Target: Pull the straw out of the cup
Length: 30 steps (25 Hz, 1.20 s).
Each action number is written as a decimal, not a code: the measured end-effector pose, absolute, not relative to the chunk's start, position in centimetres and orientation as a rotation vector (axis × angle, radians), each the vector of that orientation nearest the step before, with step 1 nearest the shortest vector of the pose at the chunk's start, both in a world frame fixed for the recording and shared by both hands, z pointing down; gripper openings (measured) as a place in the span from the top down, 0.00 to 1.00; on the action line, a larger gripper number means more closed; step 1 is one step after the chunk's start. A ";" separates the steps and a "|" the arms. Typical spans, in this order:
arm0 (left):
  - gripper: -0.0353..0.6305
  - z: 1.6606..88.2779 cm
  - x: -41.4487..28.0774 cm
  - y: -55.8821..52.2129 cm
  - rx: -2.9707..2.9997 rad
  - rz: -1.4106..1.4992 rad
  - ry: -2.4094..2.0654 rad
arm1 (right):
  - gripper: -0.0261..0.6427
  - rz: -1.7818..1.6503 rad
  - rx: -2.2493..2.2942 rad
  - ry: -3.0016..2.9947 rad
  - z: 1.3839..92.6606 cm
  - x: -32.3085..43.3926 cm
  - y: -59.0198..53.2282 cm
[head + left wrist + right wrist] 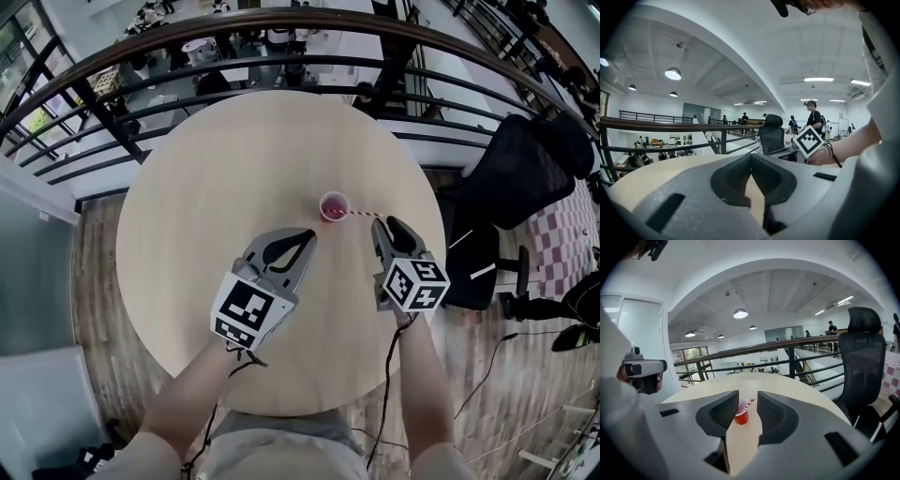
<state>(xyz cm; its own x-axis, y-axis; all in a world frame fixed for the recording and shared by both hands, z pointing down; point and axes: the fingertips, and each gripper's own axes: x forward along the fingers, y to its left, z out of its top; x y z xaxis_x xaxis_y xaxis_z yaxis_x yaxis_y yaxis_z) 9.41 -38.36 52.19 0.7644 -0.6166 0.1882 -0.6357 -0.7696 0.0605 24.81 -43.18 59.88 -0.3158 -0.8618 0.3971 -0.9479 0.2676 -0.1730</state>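
- Roughly at the middle of the round wooden surface (216,187), a red cup (335,205) stands upright, with its red-and-white striped straw (361,213) leaning over the rim toward the right gripper (387,225).
- Right gripper: the jaws are apart and hold nothing. The cup and straw show ahead in the gap, and the straw's free end is just beside the tips.
- Left gripper (309,234): the jaw tips meet with nothing between them. It sits over the surface near the cup.

With both forearms stretched forward, the left gripper (307,236), jaws together, sits just left of the cup (335,205), and the right gripper (386,223), jaws apart, sits just right of it.
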 end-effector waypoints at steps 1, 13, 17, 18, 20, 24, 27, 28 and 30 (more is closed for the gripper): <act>0.93 52.5 9.4 -38.4 2.827 0.241 -1.010 | 0.78 0.582 1.689 -2.305 60.3 24.9 -43.5; 0.93 54.3 8.7 -38.5 2.782 0.293 -1.000 | 0.90 0.666 1.753 -2.310 61.4 24.8 -45.6; 0.93 54.1 8.4 -38.2 2.775 0.309 -1.001 | 0.91 0.596 1.780 -2.369 59.1 23.9 -45.4; 0.93 53.9 8.4 -38.1 2.776 0.311 -1.002 | 0.91 0.565 1.773 -2.379 58.3 23.6 -45.4; 0.93 53.1 8.5 -38.0 2.783 0.313 -1.005 | 0.91 0.513 1.762 -2.400 56.6 23.1 -45.2; 0.93 51.1 8.3 -37.4 2.791 0.289 -1.030 | 0.91 0.346 1.753 -2.414 52.1 22.1 -43.4; 0.93 49.3 7.5 -36.9 2.780 0.268 -1.060 | 0.91 0.212 1.750 -2.415 48.5 21.1 -41.3; 0.93 48.5 7.2 -36.6 2.781 0.258 -1.068 | 0.91 0.189 1.753 -2.423 47.3 20.9 -40.6; 0.93 46.5 6.9 -36.1 2.797 0.237 -1.085 | 0.91 0.190 1.776 -2.466 44.7 20.7 -39.2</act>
<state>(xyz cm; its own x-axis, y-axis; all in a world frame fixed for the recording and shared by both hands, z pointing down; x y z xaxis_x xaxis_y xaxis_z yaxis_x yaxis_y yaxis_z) 6.88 -36.05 46.46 0.7290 -0.6567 0.1930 -0.6774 -0.7326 0.0661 20.67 -39.17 44.74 -0.3163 -0.9366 0.1506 -0.9487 0.3132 -0.0444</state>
